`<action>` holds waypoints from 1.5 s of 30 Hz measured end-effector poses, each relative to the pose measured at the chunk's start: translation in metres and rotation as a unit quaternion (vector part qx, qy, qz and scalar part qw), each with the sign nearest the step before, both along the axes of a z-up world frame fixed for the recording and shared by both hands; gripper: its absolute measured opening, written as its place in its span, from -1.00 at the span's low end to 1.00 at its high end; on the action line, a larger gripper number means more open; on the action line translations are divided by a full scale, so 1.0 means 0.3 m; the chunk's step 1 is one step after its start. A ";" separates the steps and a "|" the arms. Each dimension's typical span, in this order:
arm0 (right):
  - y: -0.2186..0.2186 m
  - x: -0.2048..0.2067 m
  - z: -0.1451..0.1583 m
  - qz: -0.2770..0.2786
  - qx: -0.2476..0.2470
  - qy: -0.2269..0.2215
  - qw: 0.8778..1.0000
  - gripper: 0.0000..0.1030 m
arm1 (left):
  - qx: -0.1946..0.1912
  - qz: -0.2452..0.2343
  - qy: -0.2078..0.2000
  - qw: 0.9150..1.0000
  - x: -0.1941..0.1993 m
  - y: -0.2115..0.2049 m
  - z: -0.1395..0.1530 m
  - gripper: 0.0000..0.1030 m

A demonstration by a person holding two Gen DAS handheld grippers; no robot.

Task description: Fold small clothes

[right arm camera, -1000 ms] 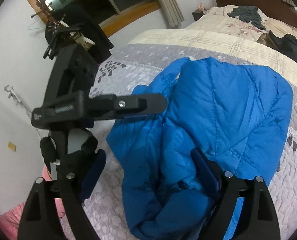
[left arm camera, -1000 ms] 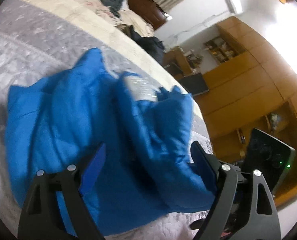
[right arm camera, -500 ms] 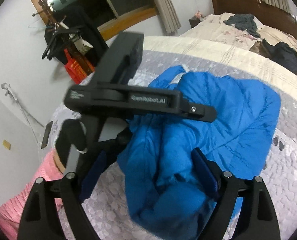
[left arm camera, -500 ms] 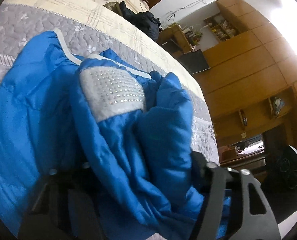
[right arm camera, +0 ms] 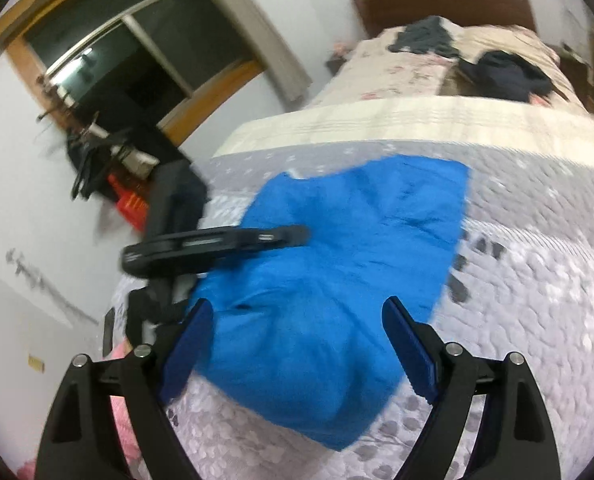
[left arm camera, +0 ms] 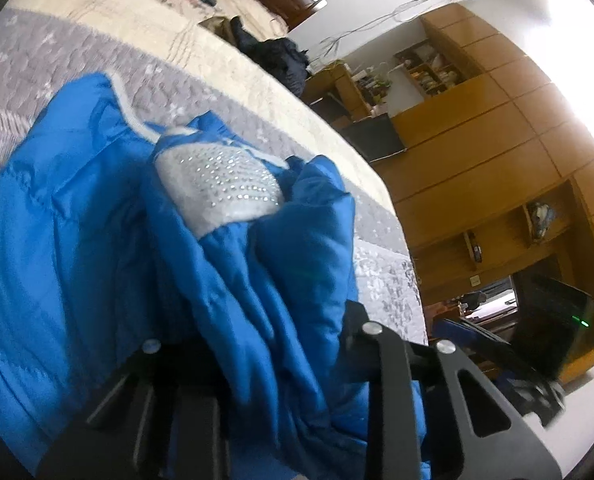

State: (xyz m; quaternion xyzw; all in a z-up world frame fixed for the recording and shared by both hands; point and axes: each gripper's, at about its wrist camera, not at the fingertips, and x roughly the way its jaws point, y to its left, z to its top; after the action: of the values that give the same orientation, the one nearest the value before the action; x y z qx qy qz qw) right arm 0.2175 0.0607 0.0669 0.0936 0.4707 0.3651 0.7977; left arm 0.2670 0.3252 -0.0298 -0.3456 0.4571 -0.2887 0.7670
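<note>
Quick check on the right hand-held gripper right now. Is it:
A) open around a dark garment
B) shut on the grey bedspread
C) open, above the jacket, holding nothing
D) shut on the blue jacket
C: the right hand-held gripper has its fingers spread wide, with the blue jacket lying unpinched on the bedspread beyond them.

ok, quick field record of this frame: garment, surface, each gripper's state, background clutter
garment: blue padded jacket, bunched, with a white sparkly panel
surface: grey patterned quilt on a bed
left gripper: jacket fabric bunched between its fingers, looks clamped
right gripper: open, above the jacket, holding nothing
background: dark clothes at the far end of the bed; wooden cabinets
</note>
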 end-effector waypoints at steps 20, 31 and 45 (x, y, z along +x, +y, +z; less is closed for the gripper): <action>0.115 -0.002 -0.113 0.032 0.033 0.030 0.999 0.70 | -0.036 0.029 -0.091 0.995 -0.130 0.319 0.173 -0.68; 0.362 -0.069 -0.219 0.041 -0.086 0.019 0.995 0.86 | -0.054 0.058 -0.040 0.996 -0.153 0.514 -0.103 -0.56; 0.367 -0.064 -0.282 0.023 -0.106 0.033 0.994 0.93 | 0.107 0.110 -0.076 0.985 -0.417 0.543 0.121 -0.17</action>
State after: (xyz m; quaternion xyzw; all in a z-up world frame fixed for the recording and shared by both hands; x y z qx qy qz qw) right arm 0.1982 0.1709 -0.0178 0.0099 0.5349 0.3280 0.7786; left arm 0.1420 0.4881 0.0066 -0.2872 0.3849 -0.1771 0.8591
